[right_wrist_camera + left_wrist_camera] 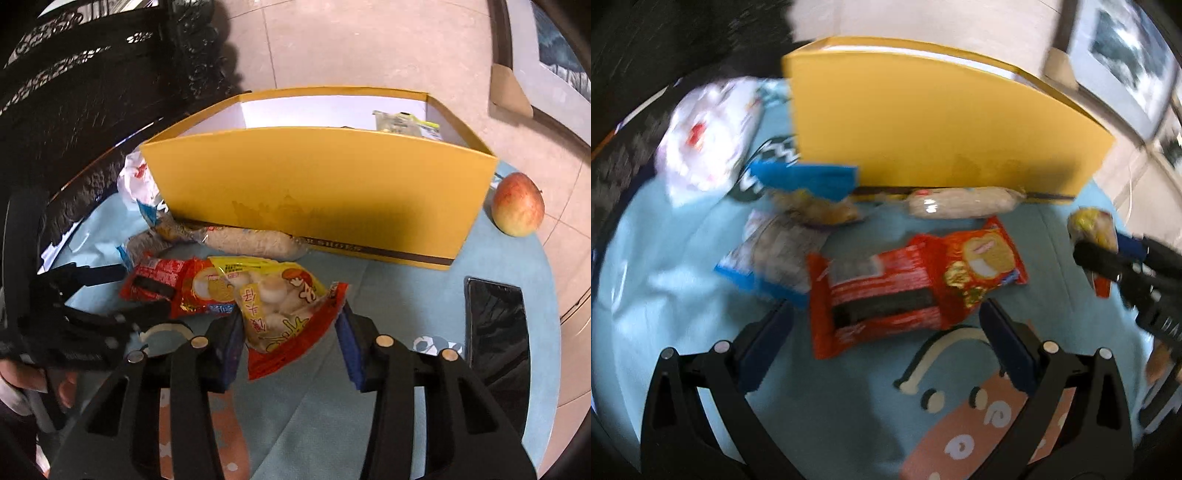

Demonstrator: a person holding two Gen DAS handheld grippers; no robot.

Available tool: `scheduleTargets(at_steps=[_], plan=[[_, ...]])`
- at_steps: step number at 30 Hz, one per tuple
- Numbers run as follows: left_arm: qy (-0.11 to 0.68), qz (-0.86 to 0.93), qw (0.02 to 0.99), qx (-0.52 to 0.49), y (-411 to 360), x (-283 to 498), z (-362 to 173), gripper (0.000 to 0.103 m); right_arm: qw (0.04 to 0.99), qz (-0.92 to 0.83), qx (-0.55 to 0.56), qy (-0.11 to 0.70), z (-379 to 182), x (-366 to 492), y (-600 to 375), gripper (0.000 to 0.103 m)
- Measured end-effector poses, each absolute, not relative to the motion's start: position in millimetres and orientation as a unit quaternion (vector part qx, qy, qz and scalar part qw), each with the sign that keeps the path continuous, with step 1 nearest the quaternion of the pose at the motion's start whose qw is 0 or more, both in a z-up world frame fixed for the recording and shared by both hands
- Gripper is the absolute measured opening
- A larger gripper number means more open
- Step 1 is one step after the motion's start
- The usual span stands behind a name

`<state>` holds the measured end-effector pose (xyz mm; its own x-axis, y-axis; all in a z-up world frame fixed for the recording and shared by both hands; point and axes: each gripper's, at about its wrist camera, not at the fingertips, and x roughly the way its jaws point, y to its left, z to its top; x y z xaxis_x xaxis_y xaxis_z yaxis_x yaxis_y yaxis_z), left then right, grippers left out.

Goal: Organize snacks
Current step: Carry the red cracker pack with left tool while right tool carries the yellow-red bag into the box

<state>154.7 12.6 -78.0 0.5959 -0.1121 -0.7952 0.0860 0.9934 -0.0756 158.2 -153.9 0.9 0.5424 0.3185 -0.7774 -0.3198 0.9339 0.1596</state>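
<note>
While gripped, yellow snack bag (pixel 280 306) sits between right tool (pixel 290 341) pads

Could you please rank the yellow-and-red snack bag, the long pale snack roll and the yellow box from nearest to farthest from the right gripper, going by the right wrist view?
1. yellow-and-red snack bag, between the right gripper fingers.
2. long pale snack roll, farther on, lying along the box's foot.
3. yellow box, behind the roll, farthest.

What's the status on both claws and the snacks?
Right claw shut on yellow-red snack bag. Left claw open over red snack packet. Yellow box open-topped, one packet inside. Loose snacks line its front wall.
</note>
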Motion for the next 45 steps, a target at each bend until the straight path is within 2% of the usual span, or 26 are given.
scheduleTargets(at_steps=[12, 15, 17, 19, 21, 28, 37, 41, 45], plan=[[0.469, -0.089, 0.877, 0.057, -4.6, 195.6, -92.2, 0.101, 0.876, 0.183, 0.015, 0.447, 1.6, 155.5, -154.8, 0.047], [0.480, -0.097, 0.870, 0.045, -2.6, 195.6, -97.3, 0.101, 0.875, 0.182, 0.013, 0.449, 0.9, 156.1, -154.8, 0.048], [0.461, -0.102, 0.880, 0.057, -5.2, 186.8, -96.4, 0.092, 0.874, 0.182, 0.011, 0.450, 1.1, 155.8, -154.1, 0.048], [0.456, -0.104, 0.882, 0.055, -5.7, 178.9, -93.0, 0.066, 0.874, 0.182, 0.011, 0.450, 2.3, 154.6, -154.4, 0.048], [0.459, -0.103, 0.881, 0.053, -5.0, 170.5, -88.9, 0.055, 0.875, 0.183, 0.012, 0.447, 4.4, 154.5, -154.1, 0.048], [0.453, -0.093, 0.886, 0.018, 9.7, 153.8, -78.3, 0.054, 0.879, 0.188, 0.019, 0.437, 11.9, 151.3, -157.3, 0.048], [0.419, -0.102, 0.902, 0.012, 8.6, 118.3, -34.4, 0.054, 0.891, 0.194, 0.027, 0.411, 28.1, 144.6, -160.2, 0.048], [0.393, -0.112, 0.913, 0.008, -4.3, 143.8, 3.6, 0.054, 0.908, 0.187, 0.060, 0.370, 53.5, 145.1, -174.1, 0.048], [0.374, -0.120, 0.920, -0.007, -11.7, 186.5, 43.5, 0.054, 0.926, 0.152, 0.046, 0.341, 83.9, 173.4, -184.7, 0.048]])
